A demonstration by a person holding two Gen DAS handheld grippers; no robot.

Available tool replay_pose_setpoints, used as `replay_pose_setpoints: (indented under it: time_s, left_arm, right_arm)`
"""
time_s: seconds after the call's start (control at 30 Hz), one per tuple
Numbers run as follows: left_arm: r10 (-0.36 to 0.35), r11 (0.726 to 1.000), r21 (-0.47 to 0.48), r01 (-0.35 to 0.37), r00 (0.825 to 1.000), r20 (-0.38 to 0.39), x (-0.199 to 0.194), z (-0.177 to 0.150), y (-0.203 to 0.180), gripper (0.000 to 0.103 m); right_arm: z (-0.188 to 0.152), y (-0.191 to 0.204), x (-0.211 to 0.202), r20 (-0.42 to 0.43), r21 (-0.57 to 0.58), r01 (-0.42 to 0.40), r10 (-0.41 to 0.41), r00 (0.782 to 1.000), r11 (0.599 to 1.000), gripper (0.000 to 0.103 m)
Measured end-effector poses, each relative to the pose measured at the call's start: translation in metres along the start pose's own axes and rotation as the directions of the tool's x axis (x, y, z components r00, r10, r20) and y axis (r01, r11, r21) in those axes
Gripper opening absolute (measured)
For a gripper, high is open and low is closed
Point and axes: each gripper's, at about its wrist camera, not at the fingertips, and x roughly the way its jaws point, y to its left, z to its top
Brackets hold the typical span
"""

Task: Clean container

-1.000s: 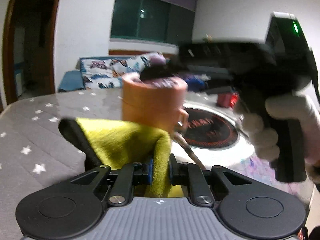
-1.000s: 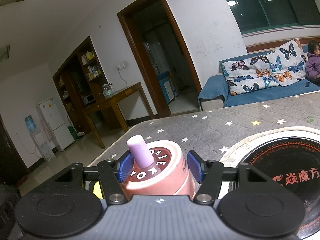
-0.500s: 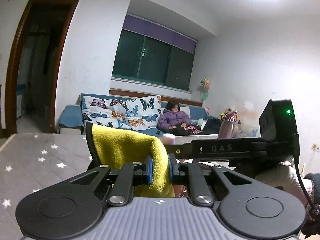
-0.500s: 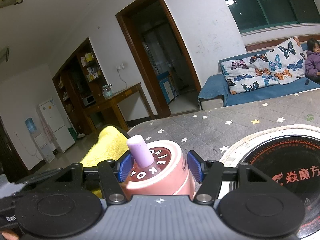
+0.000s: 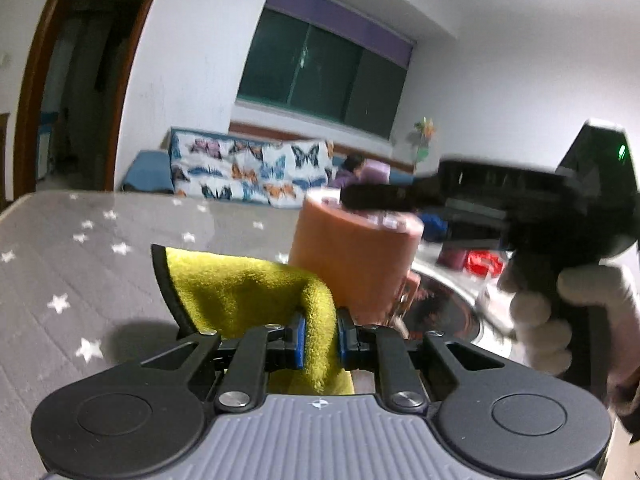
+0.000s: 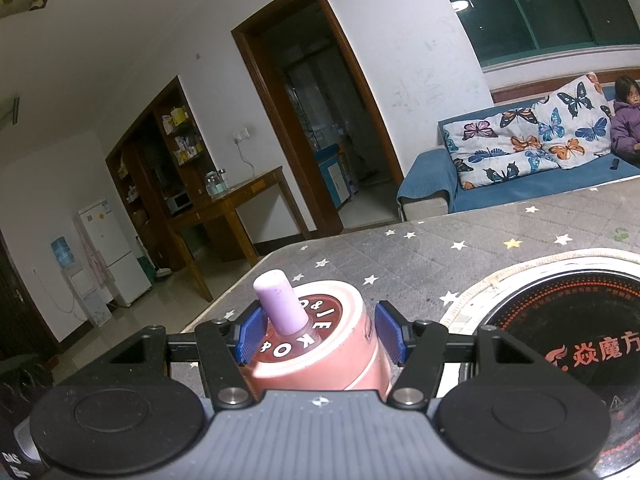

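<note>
The pink cylindrical container [image 6: 320, 344] with the lilac spout stands upright on the grey star-patterned table [image 6: 500, 232], clamped at its sides by my right gripper [image 6: 316, 334]. My left gripper [image 5: 318, 340] is pressed together on the yellow terry cloth [image 5: 248, 296]. Seen from this left hand, the container [image 5: 354, 256] lies just ahead and slightly right, so I judge the cloth must go forward to its wall.

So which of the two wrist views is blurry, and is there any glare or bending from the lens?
Left wrist view: motion blur smears the pink container and the right gripper, while the yellow cloth stays sharp. Right wrist view: crisp throughout; the fisheye bows the doorway, and a lamp reflects in the window.
</note>
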Motion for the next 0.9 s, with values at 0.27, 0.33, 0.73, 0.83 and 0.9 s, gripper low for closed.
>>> replay_pose_setpoints:
  time_s: [0.27,0.33,0.73,0.83,0.9]
  left_arm:
    - [-0.015,1.0,0.021,0.014,0.997,0.082,-0.016,0.03,0.008,0.016]
    - [-0.025,1.0,0.013,0.024,0.993,0.119,-0.021,0.042,0.013,0.016]
    - [-0.158,0.975,-0.136,0.178,0.976,0.148,-0.003,0.059,0.049,0.016]
    - [-0.16,0.962,-0.197,0.187,0.977,0.144,0.001,0.048,0.056,0.017]
    - [-0.164,0.947,-0.252,0.197,0.975,0.147,0.004,0.042,0.064,0.017]
  right_arm:
    - [0.0,-0.001,0.0,0.001,-0.001,0.0,0.0,1.0,1.0,0.062]
    - [-0.001,0.0,0.001,0.001,-0.009,-0.001,0.001,1.0,1.0,0.062]
    - [0.001,-0.008,0.002,0.0,0.005,-0.013,0.013,1.0,1.0,0.062]
    - [0.001,-0.009,0.002,0.003,0.005,-0.012,0.012,1.0,1.0,0.062]
    - [0.0,-0.009,0.003,0.005,0.009,-0.011,0.011,1.0,1.0,0.063]
